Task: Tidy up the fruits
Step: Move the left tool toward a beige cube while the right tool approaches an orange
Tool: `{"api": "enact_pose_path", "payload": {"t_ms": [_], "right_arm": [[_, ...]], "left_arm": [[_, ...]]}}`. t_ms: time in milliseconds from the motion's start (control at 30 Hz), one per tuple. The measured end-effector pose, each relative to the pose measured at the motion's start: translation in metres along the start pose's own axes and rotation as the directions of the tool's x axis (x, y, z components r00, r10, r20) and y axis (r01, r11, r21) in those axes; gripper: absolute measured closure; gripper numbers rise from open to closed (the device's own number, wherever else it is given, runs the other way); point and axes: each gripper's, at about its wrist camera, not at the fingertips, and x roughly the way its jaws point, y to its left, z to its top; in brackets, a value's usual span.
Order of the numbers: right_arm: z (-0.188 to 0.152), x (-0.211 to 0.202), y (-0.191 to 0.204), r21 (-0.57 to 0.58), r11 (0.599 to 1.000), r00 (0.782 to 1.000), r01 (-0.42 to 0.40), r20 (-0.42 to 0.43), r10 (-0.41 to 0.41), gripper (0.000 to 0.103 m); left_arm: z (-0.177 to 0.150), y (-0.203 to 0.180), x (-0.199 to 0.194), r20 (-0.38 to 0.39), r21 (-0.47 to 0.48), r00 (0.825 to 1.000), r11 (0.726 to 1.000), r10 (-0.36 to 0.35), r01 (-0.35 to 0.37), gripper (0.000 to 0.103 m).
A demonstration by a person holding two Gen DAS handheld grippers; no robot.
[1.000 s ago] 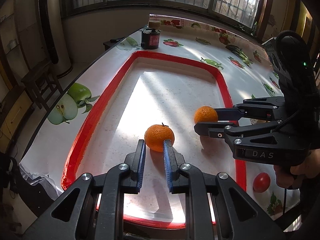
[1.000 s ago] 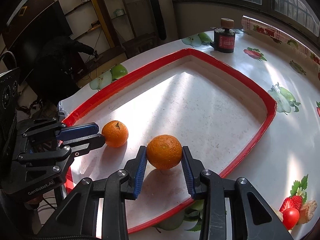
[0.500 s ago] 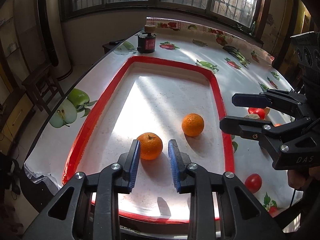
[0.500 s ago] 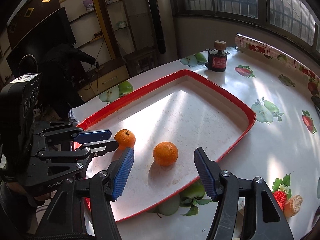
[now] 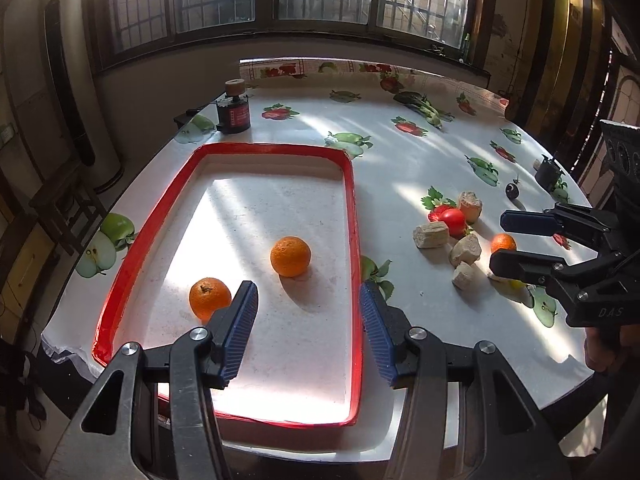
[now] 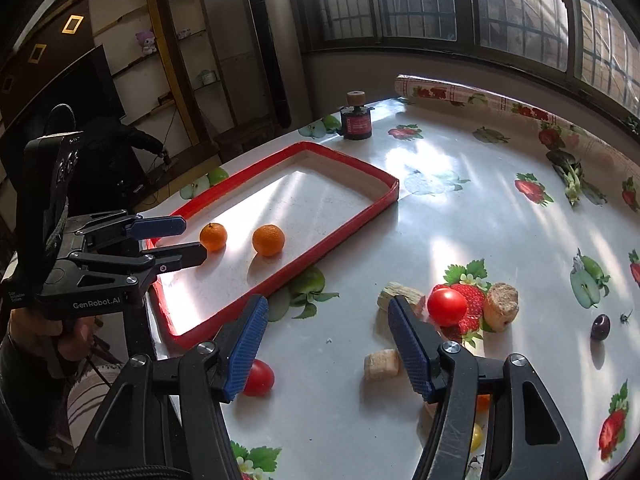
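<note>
While the left tongs (image 5: 307,334) are opening with nothing between their blue pads, a stemmed mandarin (image 5: 209,298) lies just beside the left pad and a larger mandarin (image 5: 290,256) sits just ahead of the gap, both inside the red-rimmed tray (image 5: 354,240). Over the tabletop (image 6: 500,220) outside the tray, the right tongs (image 6: 332,344) gape empty; a red tomato (image 6: 447,306) lies just beyond their right pad, another tomato (image 6: 260,378) under the left.
</note>
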Motion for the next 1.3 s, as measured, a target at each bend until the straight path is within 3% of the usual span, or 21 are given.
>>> {"api": "enact_pose_path", "payload": {"t_ms": [333,667,1167,1300], "right_arm": [[-0.045,-0.044,-0.054,0.12,0.988,0.995,0.099,0.001,-0.1,0.039],[-0.067,-0.062,-0.076,0.175,0.975,0.99,0.135,0.007,-0.138,0.038],[-0.074,-0.051,-0.09,0.203,0.969,0.99,0.14,-0.01,-0.141,0.039],[-0.07,-0.036,-0.095,0.213,0.964,0.988,0.157,-0.034,-0.153,0.046]], "left_arm": [[0.001,-0.053,0.004,-0.023,0.074,0.997,0.994,-0.073,0.074,0.052],[0.0,-0.09,0.009,-0.051,0.115,0.99,0.984,-0.132,0.138,0.052],[-0.004,-0.121,0.038,-0.129,0.127,0.975,0.972,-0.182,0.198,0.052],[0.0,-0.126,0.048,-0.141,0.117,0.97,0.969,-0.2,0.217,0.052]]}}
